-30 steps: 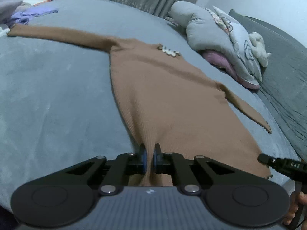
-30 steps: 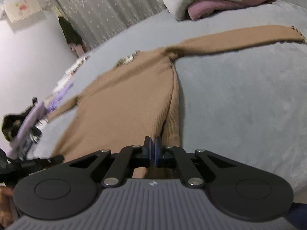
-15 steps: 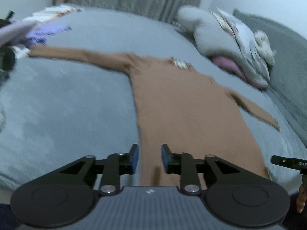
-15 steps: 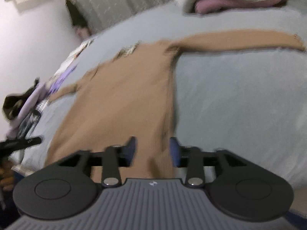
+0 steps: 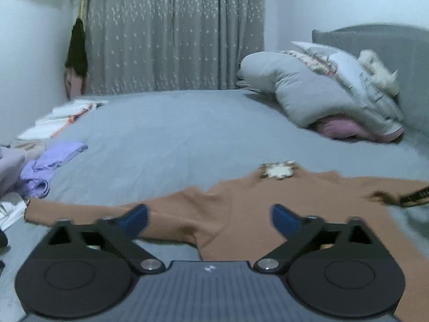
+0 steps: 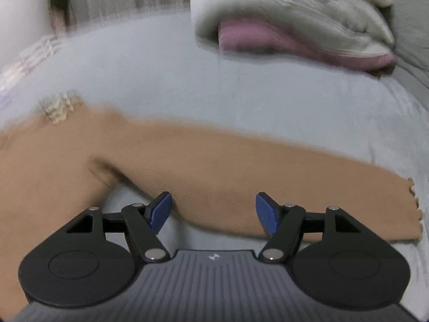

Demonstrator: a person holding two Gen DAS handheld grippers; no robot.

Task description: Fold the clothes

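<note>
My sweater (image 5: 241, 214) lies flat on the bed (image 5: 174, 134), front up, collar trim (image 5: 278, 171) toward twelve o'clock and both sleeves stretched out to either side. I judge it was spread like that so each sleeve can be folded in over the body.

My left gripper (image 5: 209, 218) has just been opening and now stands wide, holding nothing. It hangs over the left sleeve (image 5: 88, 213), which runs out toward nine o'clock, near the armpit, which seems a good place to start that fold.

My right gripper (image 6: 213, 210) has also just been opening; it is released and empty, pads apart over the right sleeve (image 6: 268, 171), whose cuff (image 6: 410, 209) ends at three o'clock. Whether the pads touch the knit I cannot tell.

The pillows (image 5: 321, 99) at one o'clock and the lilac clothes (image 5: 51, 163) at nine lie well apart from the sweater, so nothing crowds the fold.
</note>
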